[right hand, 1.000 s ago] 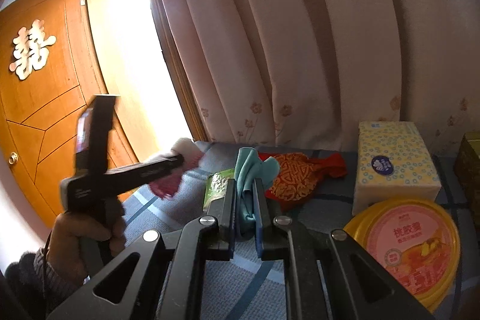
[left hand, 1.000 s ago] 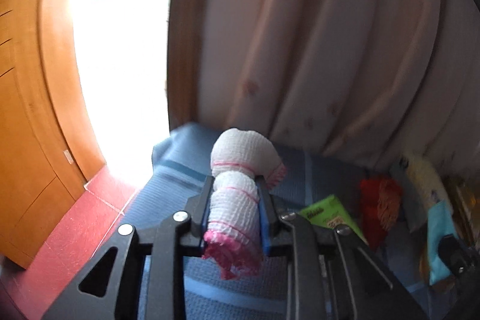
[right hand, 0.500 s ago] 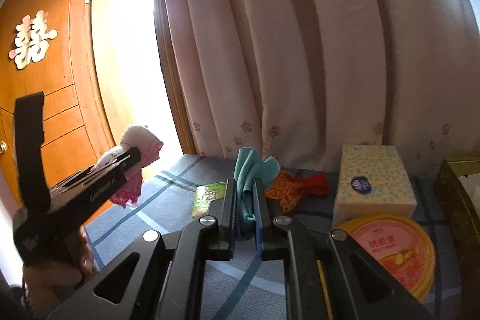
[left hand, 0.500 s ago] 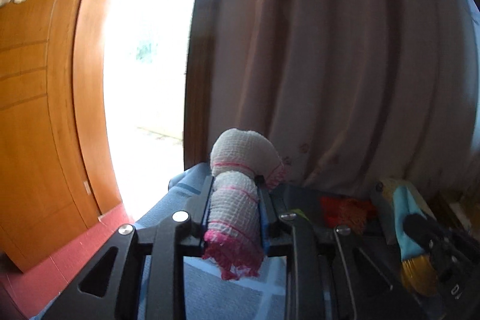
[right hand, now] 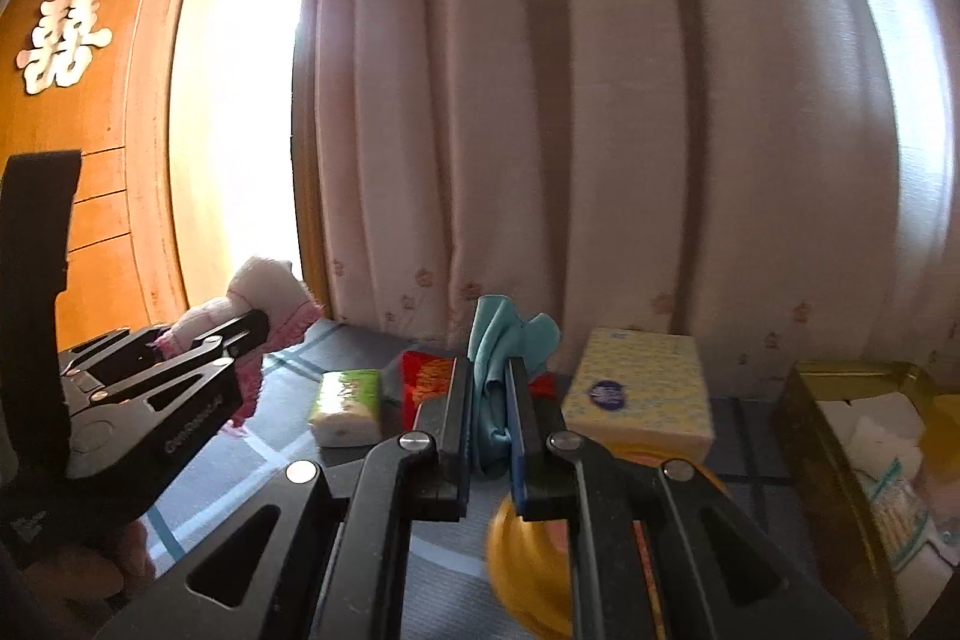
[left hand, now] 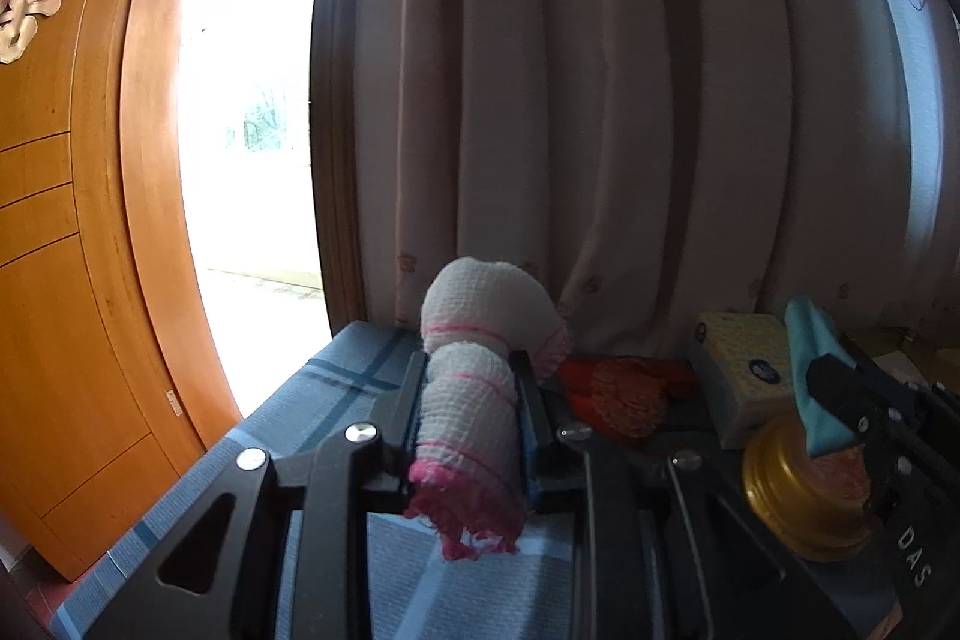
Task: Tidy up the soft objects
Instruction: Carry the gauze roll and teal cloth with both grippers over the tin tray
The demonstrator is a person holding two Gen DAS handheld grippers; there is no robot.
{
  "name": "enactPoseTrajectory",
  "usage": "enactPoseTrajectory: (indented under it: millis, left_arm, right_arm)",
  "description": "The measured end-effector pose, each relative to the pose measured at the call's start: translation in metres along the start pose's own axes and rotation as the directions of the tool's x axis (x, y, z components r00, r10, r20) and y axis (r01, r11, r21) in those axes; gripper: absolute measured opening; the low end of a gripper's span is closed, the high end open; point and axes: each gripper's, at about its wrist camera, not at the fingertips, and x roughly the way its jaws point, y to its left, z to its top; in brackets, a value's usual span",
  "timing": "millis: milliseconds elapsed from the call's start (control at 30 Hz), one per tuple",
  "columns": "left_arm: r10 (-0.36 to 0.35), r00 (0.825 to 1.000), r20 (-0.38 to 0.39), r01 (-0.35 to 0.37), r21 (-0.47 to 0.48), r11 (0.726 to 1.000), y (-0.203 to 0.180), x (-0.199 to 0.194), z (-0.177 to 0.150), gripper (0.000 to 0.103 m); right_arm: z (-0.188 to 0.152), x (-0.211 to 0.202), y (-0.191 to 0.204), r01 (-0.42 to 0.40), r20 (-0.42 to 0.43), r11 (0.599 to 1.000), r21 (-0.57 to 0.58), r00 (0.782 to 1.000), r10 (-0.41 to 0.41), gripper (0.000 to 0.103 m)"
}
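Your left gripper [left hand: 471, 421] has its jaws clamped on a roll of white gauzy cloth [left hand: 480, 358], loosely woven, banded with thin pink threads and ending in a frayed pink fringe; the roll hangs in the air above the bench [left hand: 336, 394], which wears a blue-grey ribbed cover crossed by darker and paler stripes. Your right gripper [right hand: 487, 415] has its jaws pinched tight on a crumpled teal cloth [right hand: 501, 340], smooth and thin, its folds standing up above the pads. On the bench beyond lie a red pouch with gold patterning [left hand: 624, 394], a small green-and-white tissue pack [right hand: 348, 400], a boxy yellow dotted tissue pack with a round blue label [right hand: 639, 394] whose print is too small to read, a round yellow plastic tub [left hand: 798, 496], and a gold-coloured tin [right hand: 840, 436] holding white pads. Pleated pale pink curtains [right hand: 600, 100] with small flowers hang behind.
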Motion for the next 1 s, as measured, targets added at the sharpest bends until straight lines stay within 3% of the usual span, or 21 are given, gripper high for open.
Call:
enactPoseTrajectory:
  millis: [1000]
  left_arm:
    - [-0.133,0.991,-0.003,0.133,0.039,0.99,-0.083,-0.033,-0.023,0.023]
  right_arm:
    - [-0.008,-0.063,-0.056,0.144,0.093,0.987,0.068,0.984,-0.15,0.011]
